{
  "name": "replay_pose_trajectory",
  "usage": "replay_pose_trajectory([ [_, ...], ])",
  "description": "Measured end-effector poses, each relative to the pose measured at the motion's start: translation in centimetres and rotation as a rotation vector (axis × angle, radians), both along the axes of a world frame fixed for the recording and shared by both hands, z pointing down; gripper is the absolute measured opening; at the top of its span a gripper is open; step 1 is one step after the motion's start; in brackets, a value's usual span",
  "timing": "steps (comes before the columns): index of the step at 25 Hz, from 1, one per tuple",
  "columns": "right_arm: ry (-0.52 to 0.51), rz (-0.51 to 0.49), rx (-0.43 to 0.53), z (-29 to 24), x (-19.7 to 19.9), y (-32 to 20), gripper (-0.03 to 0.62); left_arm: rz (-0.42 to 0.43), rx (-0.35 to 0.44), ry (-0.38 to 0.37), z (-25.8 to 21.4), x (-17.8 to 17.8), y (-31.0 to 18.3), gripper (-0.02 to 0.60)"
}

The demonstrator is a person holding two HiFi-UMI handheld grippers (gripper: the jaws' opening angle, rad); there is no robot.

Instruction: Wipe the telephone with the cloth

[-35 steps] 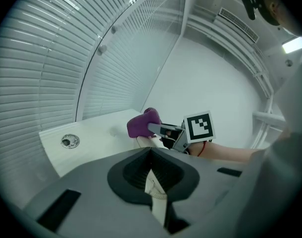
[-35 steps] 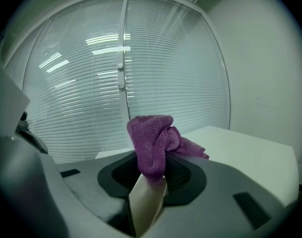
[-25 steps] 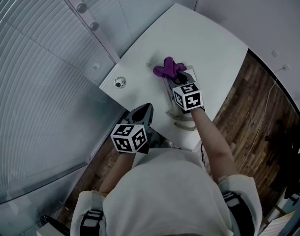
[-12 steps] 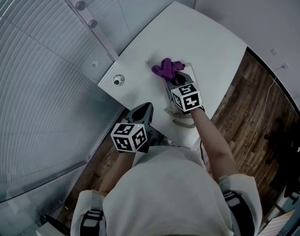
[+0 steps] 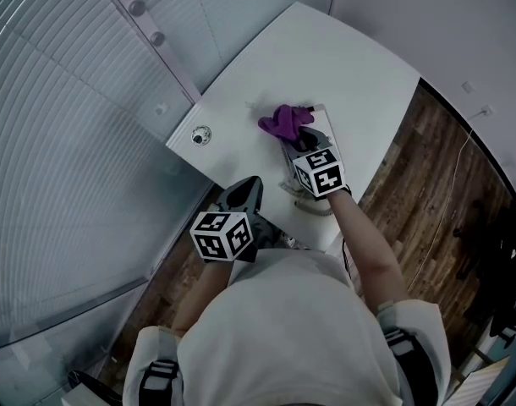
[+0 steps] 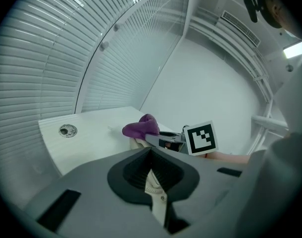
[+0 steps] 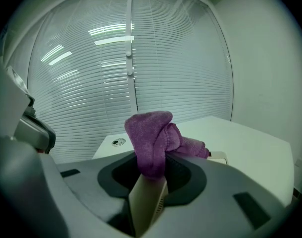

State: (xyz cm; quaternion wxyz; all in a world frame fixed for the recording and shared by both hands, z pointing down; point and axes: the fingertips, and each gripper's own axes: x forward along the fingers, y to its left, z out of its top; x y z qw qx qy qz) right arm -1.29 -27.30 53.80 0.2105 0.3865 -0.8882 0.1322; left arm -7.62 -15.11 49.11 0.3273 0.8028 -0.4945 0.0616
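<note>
Telephone (image 5: 324,135) sits by the near edge of the worktop (image 5: 359,66), toward the near right corner. Pale body, coiled cord (image 5: 313,205) trailing at that edge.

Left of it, the left hand-held gripper (image 5: 251,189) hangs just off the near edge. Its jaws are together with nothing between them. The purple cloth (image 5: 281,122) is bunched on the phone's far end. Over the phone, the right hand-held gripper (image 5: 302,135) has its jaws clamped on a fold of the cloth, the rest flopping forward.

Handling, judged:
- **Phone:** stiff smooth plastic, probably light, so it may skid on the slick top under a push. Loose parts could shift.
- **Where to hold the phone:** best hold is the side of the base, using the idle gripper, not the cord.
- **Cloth:** soft, limp, light. A pinch on a thick fold suits it; a thin edge would likely slip out.

Surface: worktop is white and smooth, with a round cable grommet (image 5: 200,134) near the near left corner.

Room: slatted blinds (image 5: 55,142) behind a glass partition (image 5: 156,49) on the left, a plain white wall (image 5: 427,15) at the far side, dark wood plank floor (image 5: 427,193) on the right.
</note>
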Motion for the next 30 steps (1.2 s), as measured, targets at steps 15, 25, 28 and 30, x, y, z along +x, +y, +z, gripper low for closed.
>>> replay_pose_trajectory([
  [15, -0.021, 0.006, -0.017, 0.7, 1.7, 3.9, 0.132, 0.006, -0.003, 0.022, 0.2, 1.2, 0.9, 0.020],
  [25, -0.022, 0.011, -0.037, 1.4, 2.7, 6.3, 0.132, 0.012, -0.005, 0.038, 0.2, 2.0, 1.3, 0.020],
  [28, -0.018, 0.011, -0.043, 1.7, 3.0, 7.2, 0.132, 0.012, -0.006, 0.038, 0.2, 2.1, 1.5, 0.020],
  [30, -0.013, 0.009, -0.048, 1.9, 3.2, 7.8, 0.132, 0.012, -0.009, 0.038, 0.3, 2.0, 1.6, 0.020],
])
